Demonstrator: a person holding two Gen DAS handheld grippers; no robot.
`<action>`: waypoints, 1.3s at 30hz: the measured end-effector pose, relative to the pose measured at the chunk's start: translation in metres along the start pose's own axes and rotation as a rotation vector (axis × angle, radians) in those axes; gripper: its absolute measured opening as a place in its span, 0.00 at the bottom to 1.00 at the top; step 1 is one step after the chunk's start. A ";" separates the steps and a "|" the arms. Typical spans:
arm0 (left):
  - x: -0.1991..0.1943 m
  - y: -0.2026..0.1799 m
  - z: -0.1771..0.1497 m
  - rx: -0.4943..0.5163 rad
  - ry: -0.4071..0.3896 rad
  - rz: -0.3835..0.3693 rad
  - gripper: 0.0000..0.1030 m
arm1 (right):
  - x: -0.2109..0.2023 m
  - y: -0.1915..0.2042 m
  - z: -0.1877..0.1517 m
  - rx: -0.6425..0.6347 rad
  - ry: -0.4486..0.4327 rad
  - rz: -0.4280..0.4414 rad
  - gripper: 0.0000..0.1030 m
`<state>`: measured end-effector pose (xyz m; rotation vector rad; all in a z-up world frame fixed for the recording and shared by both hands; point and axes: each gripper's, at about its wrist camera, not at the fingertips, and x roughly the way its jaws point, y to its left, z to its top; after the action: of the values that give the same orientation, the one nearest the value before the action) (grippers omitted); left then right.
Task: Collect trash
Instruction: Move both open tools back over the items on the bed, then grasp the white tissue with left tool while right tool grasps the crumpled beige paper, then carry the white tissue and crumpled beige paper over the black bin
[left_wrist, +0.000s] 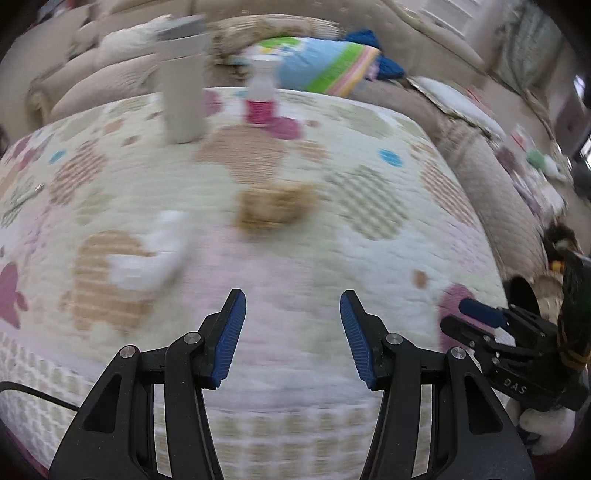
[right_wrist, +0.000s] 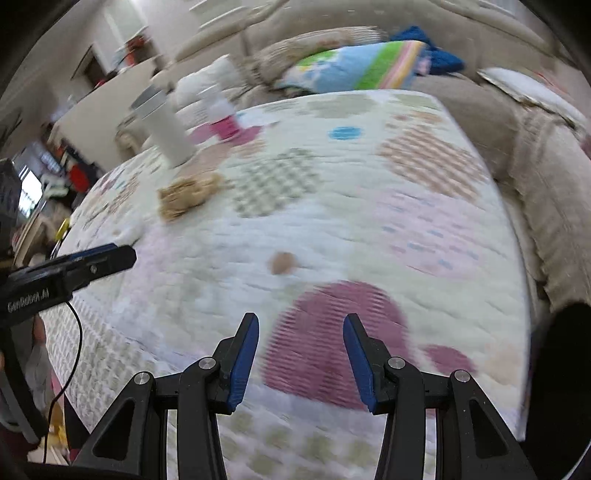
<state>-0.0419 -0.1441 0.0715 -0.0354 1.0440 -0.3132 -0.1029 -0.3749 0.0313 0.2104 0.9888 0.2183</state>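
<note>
Blue-padded tongs (left_wrist: 293, 301) (right_wrist: 301, 323) agape, empty

A tall white tumbler (left_wrist: 183, 92) and a pink-based bottle (left_wrist: 261, 94) stand near each other on the patterned quilt (left_wrist: 369, 258).

Crumpled tan paper wad (left_wrist: 275, 208) mid-quilt, white crumpled tissue (left_wrist: 155, 254) lying apart nearby

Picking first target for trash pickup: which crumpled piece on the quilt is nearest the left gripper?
The white crumpled tissue, just ahead and left of the left gripper. The brown crumpled wad lies farther up the quilt.
</note>
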 end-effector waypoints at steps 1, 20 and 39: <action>-0.001 0.014 0.002 -0.020 -0.002 0.013 0.50 | 0.006 0.010 0.006 -0.013 0.009 0.016 0.48; 0.047 0.118 0.026 -0.095 0.038 0.076 0.52 | 0.120 0.114 0.121 -0.126 0.046 0.101 0.72; -0.006 0.070 -0.002 -0.112 -0.024 -0.025 0.23 | 0.036 0.086 0.073 -0.121 -0.071 0.134 0.37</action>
<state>-0.0293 -0.0750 0.0632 -0.1527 1.0366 -0.2758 -0.0292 -0.2876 0.0650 0.1725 0.8889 0.3899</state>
